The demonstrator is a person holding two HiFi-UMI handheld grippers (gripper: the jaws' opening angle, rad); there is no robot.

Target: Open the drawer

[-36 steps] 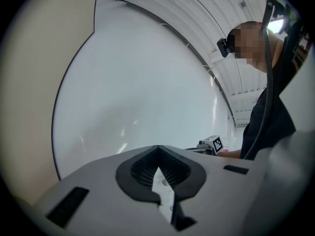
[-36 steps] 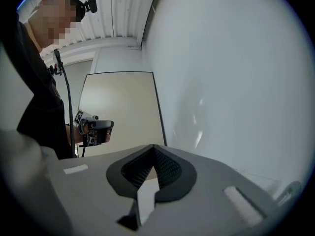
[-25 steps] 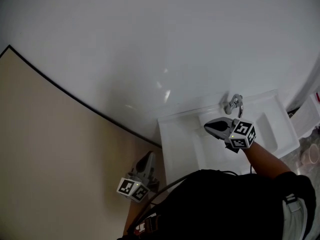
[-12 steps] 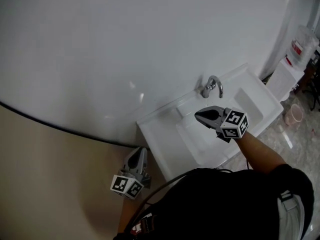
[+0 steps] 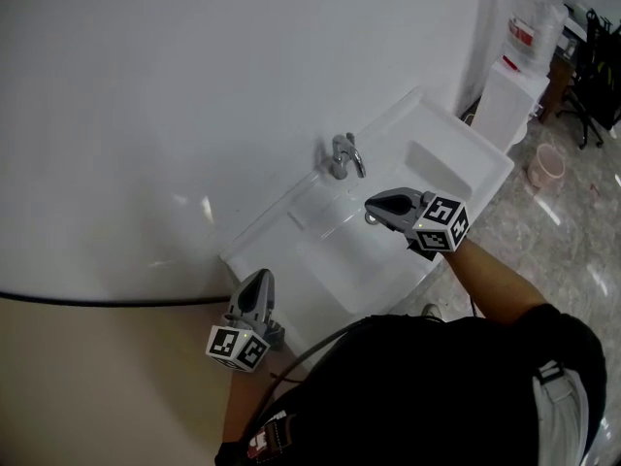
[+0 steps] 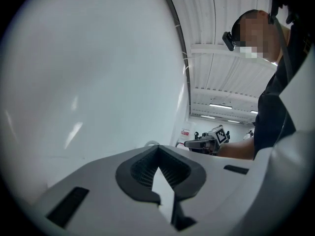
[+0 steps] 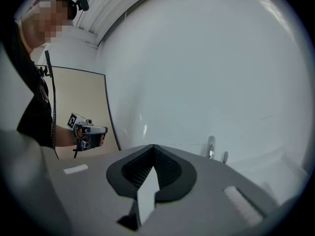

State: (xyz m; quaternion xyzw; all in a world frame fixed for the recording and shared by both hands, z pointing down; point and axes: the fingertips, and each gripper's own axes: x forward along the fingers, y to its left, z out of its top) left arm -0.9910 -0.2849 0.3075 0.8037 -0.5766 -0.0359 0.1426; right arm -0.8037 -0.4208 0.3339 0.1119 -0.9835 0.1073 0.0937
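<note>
No drawer in sight; likely rigid and free-sliding, best pulled by its front handle. Left hand-held gripper [image 5: 259, 282] pressed together, empty, off sink's [image 5: 475, 158] left corner; right hand-held gripper [image 5: 378, 205] likewise, over its front edge.

A white sink [image 5: 340, 270] runs diagonally through mid-frame, with a chrome tap [image 5: 342, 155] at its rim by the white wall [image 5: 194, 85]. A beige panel [image 5: 97, 377] fills the lower left. At upper right stand a water dispenser [image 5: 509, 95] and a pale bucket [image 5: 547, 166] on the marbled floor [image 5: 572, 250].

A washroom corner: white sink [image 5: 466, 149] with chrome faucet [image 5: 342, 155].
</note>
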